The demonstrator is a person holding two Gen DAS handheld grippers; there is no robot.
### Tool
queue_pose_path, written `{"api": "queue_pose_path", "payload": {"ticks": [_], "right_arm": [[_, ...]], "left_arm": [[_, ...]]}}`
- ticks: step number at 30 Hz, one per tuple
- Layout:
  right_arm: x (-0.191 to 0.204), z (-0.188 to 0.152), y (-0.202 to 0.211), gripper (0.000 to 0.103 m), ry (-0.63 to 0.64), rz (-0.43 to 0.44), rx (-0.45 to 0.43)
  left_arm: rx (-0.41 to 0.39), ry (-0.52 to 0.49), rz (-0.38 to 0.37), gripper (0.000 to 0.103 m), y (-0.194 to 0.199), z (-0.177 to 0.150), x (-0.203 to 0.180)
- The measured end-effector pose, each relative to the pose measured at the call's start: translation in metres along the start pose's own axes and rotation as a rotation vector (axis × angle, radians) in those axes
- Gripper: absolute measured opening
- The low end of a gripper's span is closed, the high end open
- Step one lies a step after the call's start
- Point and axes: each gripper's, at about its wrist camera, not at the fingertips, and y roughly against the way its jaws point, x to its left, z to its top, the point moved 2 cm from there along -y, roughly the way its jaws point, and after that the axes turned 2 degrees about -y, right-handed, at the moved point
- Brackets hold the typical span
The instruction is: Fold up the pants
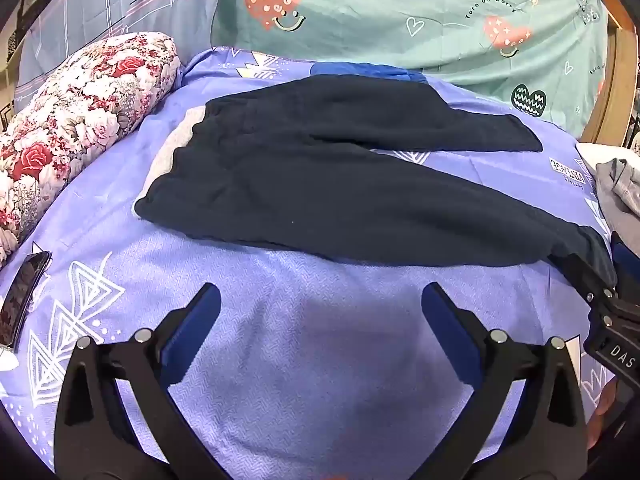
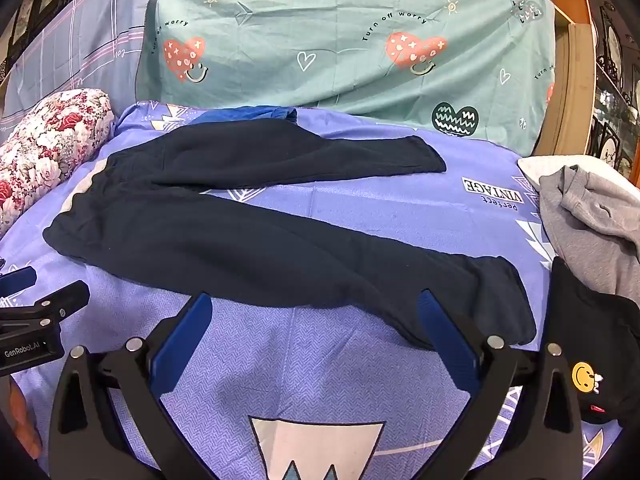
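Both grippers released, jaws spread wide, nothing between the pads. From my left gripper (image 1: 320,300) view, the pants (image 1: 320,184) lie flat across the middle of the frame on the purple bedsheet (image 1: 304,344), waistband toward the left, two legs splayed in a V running right; the nearer leg's cuff ends at the right edge of the frame, right by the right gripper (image 1: 612,320), which pokes in there, though I can't tell if it touches the cloth. My left gripper hangs over bare sheet, short of the pants' near edge. The left view alone shows a phone (image 1: 20,300) lying at the left edge below the floral pillow (image 1: 76,120). Right-wrist view: same pants (image 2: 224,236) mid-frame, the nearer leg's cuff at lower right, and my right gripper (image 2: 312,316) sits right at that leg's near edge, its right fingertip (image 2: 428,304) overlapping the dark cloth in the frame. This view alone shows clearly a grey garment (image 2: 588,216) at the right edge, a black garment (image 2: 588,344) with a yellow smiley patch below it, and the "Perfect VINTAGE" print on the sheet. The left gripper (image 2: 24,300) enters at the left edge. The teal heart-print cover (image 2: 340,40) fills the top of both frames.
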Motion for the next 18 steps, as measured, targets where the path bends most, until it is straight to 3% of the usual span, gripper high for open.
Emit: {"api": "queue_pose_path", "payload": {"ticks": [18], "right_arm": [[0.0002,0.0,0.0,0.102,0.002,0.0,-0.001]], "left_arm": [[0.002,0.002,0.004,0.101,0.004,0.0036,-0.0047]]}}
